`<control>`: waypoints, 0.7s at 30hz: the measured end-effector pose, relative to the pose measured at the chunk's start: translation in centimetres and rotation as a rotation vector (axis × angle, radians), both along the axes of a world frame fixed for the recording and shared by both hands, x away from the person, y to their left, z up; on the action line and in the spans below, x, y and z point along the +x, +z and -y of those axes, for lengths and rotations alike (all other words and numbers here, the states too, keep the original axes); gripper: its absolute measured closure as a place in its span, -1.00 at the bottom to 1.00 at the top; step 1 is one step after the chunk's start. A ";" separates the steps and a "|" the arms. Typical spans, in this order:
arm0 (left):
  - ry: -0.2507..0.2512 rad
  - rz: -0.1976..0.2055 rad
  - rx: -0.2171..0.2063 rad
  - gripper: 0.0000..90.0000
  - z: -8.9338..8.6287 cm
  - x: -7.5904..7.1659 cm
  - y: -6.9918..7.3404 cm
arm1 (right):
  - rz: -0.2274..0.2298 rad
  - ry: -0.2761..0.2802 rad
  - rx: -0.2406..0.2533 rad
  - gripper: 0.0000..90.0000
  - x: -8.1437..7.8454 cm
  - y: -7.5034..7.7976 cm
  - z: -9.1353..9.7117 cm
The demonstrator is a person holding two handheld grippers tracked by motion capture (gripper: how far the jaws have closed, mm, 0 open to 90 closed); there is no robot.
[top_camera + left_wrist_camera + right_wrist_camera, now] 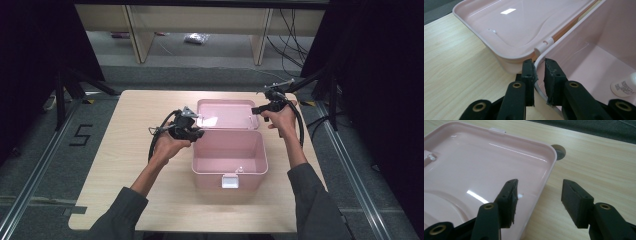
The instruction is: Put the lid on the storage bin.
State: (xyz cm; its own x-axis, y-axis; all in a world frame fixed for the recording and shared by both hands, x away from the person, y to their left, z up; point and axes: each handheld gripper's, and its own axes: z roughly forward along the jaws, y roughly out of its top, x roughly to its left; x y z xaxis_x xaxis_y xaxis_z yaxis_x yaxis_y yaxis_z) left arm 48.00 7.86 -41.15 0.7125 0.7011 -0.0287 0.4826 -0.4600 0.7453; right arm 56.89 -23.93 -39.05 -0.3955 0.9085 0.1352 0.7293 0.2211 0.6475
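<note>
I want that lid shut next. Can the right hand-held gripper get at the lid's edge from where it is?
Probably yes. The right hand-held gripper stands open astride the rim of the lid, which lies flat on the table, with nothing between. The left hand-held gripper pinches the box wall, well clear.

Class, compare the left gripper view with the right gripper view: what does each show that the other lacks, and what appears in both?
Left gripper view alone: the left tongs shut on the rim of the pink box, whose inside holds a small white bottle, and the lid's hinge.

Right gripper view alone: the right tongs open, straddling the lid's edge, and a round hole in the table.

Shared: the open pink lid and the wooden table.
</note>
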 end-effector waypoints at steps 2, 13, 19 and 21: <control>0.000 -0.001 -0.005 0.73 0.0 0.0 0.0 | 0.003 -0.004 -0.005 0.09 0.2 0.0 0.0; -0.010 0.006 -0.004 0.73 0.1 0.0 -0.1 | -0.014 -0.022 -0.011 0.27 1.1 -1.1 -0.3; -0.016 0.009 -0.006 0.73 0.1 0.1 -0.1 | -0.009 -0.069 -0.043 0.41 1.5 -1.2 -0.5; -0.017 0.008 -0.007 0.73 0.1 0.2 -0.1 | -0.003 -0.055 -0.067 0.43 1.8 -1.4 -0.5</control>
State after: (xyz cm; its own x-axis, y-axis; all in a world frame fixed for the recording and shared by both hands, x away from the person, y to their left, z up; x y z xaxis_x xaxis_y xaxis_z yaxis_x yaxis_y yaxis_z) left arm 48.15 7.80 -41.24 0.7246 0.6886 -0.0276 0.4688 -0.4632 0.7521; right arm 58.66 -23.42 -40.44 -0.3444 0.9359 0.0744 0.7434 0.2234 0.6305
